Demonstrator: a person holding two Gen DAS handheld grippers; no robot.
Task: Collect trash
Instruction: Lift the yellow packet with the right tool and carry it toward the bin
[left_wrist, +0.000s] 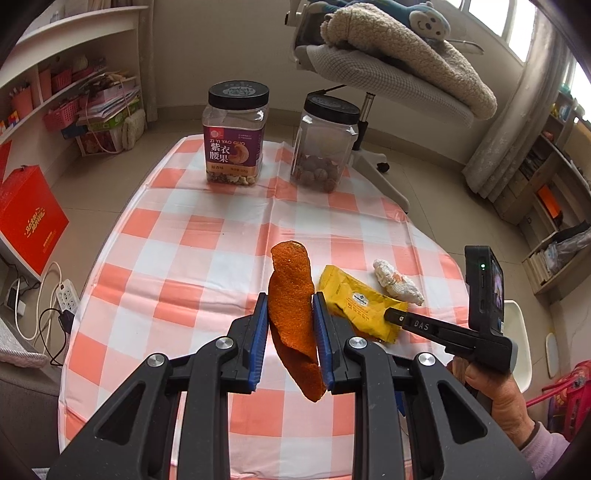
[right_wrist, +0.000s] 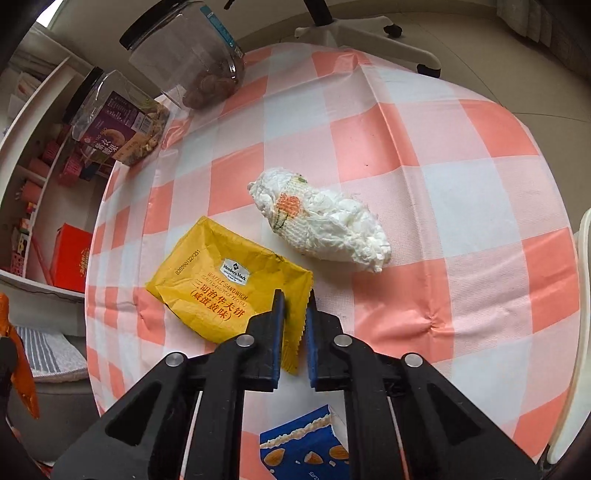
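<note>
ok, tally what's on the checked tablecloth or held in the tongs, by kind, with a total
Trash pieces: 3: orange peel in the left tongs, yellow wrapper in the right tongs, crumpled tissue on the cloth
Black-lidded jars: 2: cashew jar, clear jar
Blue carton: 1
Total: 6

Black tool (left_wrist: 290, 321), blue pads (left_wrist: 260, 332), lilac sleeve (left_wrist: 543, 452)

Desk middle: bare checked cloth (left_wrist: 221, 236), open to pass.
Far edge: two jars (left_wrist: 236, 136), (left_wrist: 325, 144) side by side, narrow gap between.
Near right: wrapper (right_wrist: 221, 284) and tissue wad (right_wrist: 321, 218), close together.
Near edge: blue box (right_wrist: 306, 446).
</note>
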